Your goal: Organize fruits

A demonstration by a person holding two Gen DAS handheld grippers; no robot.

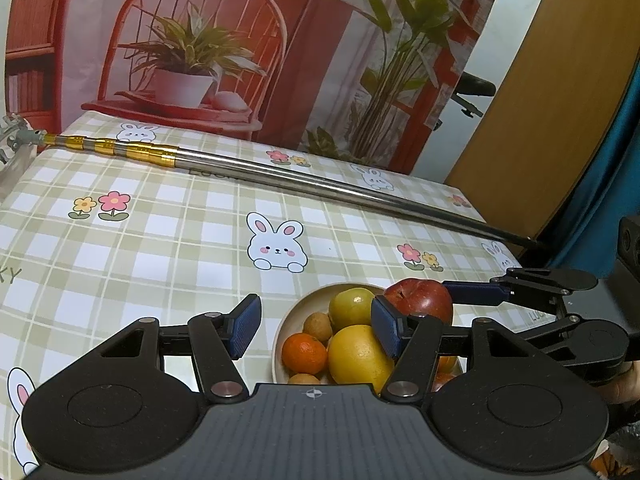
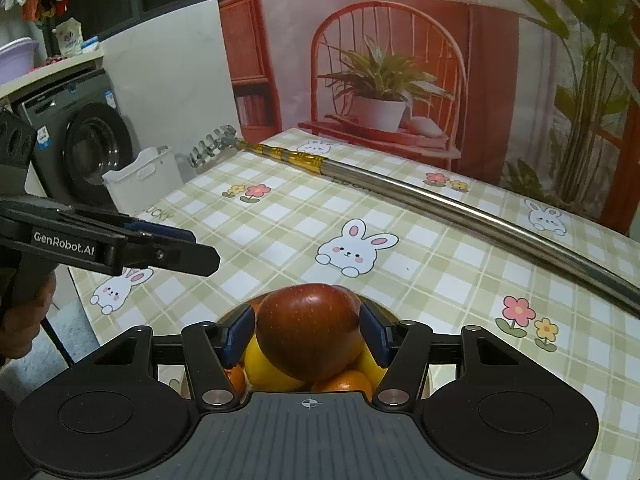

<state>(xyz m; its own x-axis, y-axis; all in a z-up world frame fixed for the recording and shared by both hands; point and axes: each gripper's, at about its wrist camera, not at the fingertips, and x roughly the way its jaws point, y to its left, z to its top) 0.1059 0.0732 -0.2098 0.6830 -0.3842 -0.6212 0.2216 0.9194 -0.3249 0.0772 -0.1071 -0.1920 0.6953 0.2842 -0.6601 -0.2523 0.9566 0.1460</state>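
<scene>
A cream bowl (image 1: 285,322) on the checked tablecloth holds a large yellow fruit (image 1: 356,356), a greenish-yellow citrus (image 1: 351,306), an orange mandarin (image 1: 304,353) and small brown fruits (image 1: 318,326). My right gripper (image 2: 308,334) is shut on a red apple (image 2: 308,316); both blue pads press its sides, and it sits just above the piled fruit. From the left wrist view the apple (image 1: 420,300) is at the bowl's right rim, with the right gripper (image 1: 446,314) reaching in from the right. My left gripper (image 1: 316,324) hovers open over the bowl's near left side with nothing between its fingers.
A long metal telescopic pole (image 1: 320,184) with gold bands lies diagonally across the far half of the table. A printed backdrop stands behind the far edge. Left of the table edge are a washing machine (image 2: 88,148) and a white bin (image 2: 144,176).
</scene>
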